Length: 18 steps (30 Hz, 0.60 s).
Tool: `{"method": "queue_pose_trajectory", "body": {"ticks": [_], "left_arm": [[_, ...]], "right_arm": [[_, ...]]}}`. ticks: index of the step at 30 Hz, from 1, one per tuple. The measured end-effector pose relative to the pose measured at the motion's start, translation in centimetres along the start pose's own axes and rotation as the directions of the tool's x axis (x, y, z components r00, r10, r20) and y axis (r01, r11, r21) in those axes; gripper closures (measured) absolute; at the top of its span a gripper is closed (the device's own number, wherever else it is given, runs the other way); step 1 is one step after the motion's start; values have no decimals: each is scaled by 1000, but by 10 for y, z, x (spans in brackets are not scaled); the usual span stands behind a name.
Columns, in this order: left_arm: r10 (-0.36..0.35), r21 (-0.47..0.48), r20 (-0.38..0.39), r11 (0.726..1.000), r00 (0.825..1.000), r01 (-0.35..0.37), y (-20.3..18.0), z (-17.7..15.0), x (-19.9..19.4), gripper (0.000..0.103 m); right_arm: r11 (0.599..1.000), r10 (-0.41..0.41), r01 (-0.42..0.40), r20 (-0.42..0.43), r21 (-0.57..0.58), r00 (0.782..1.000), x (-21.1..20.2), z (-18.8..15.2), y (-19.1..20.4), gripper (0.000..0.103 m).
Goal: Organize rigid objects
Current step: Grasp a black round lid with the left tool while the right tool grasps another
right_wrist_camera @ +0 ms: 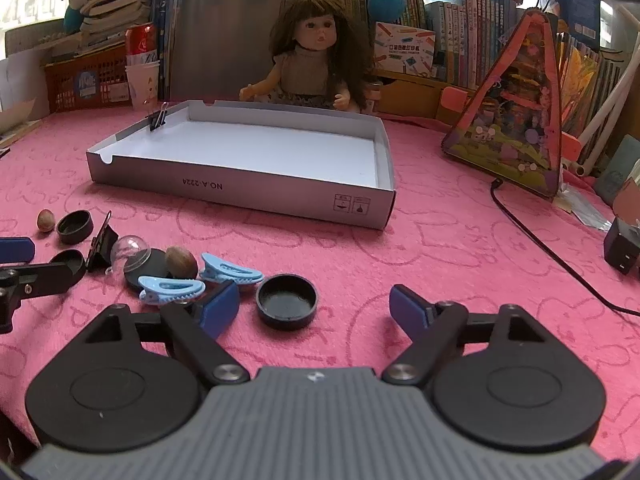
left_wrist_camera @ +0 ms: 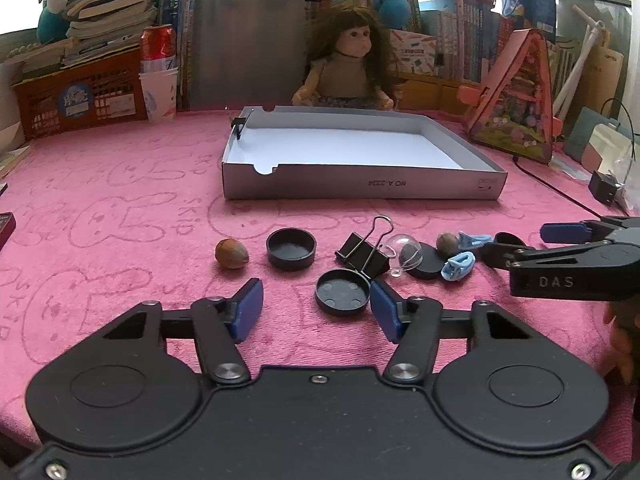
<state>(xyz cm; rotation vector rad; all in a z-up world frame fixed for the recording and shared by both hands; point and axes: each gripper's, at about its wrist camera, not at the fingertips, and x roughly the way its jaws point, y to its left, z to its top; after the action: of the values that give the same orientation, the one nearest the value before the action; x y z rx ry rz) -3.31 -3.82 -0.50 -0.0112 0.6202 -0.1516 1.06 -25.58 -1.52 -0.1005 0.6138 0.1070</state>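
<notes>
Small objects lie in a row on the pink cloth in front of an empty grey box lid [left_wrist_camera: 360, 190]. In the left wrist view: a nut [left_wrist_camera: 231, 253], a black cap [left_wrist_camera: 291, 249], a flat black lid [left_wrist_camera: 342, 292], a black binder clip [left_wrist_camera: 363, 255], a clear dome [left_wrist_camera: 405, 250], a second nut [left_wrist_camera: 447, 243] and two blue hair clips [left_wrist_camera: 458, 266]. My left gripper [left_wrist_camera: 316, 306] is open, its right finger beside the flat lid. My right gripper [right_wrist_camera: 314, 306] is open around another black cap [right_wrist_camera: 286, 300], near the hair clips [right_wrist_camera: 172, 289]. It enters the left wrist view [left_wrist_camera: 532, 246] from the right.
A doll [left_wrist_camera: 352, 60] sits behind the box lid [right_wrist_camera: 240, 194]. A small binder clip [right_wrist_camera: 157, 118] is clipped on the lid's far left wall. A triangular toy [right_wrist_camera: 516, 120], a black cable [right_wrist_camera: 540, 244] and an adapter [right_wrist_camera: 622, 246] lie right. A can and cups [left_wrist_camera: 158, 76] stand back left.
</notes>
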Motion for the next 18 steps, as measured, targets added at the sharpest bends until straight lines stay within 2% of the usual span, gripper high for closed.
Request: {"method": "queue_pose_trajectory", "body": {"ticks": [11, 16, 18], "left_arm": [[17, 67, 20, 998, 1000, -18, -13, -5, 3, 47], [12, 68, 26, 998, 1000, -14, -15, -4, 3, 63], [8, 74, 28, 997, 1000, -10, -16, -3, 4, 65]], "right_arm": [[999, 15, -16, 15, 44, 1000, 3, -4, -5, 14], [999, 15, -17, 26, 44, 1000, 3, -5, -4, 14], [999, 15, -16, 27, 46, 1000, 3, -5, -4, 14]]}}
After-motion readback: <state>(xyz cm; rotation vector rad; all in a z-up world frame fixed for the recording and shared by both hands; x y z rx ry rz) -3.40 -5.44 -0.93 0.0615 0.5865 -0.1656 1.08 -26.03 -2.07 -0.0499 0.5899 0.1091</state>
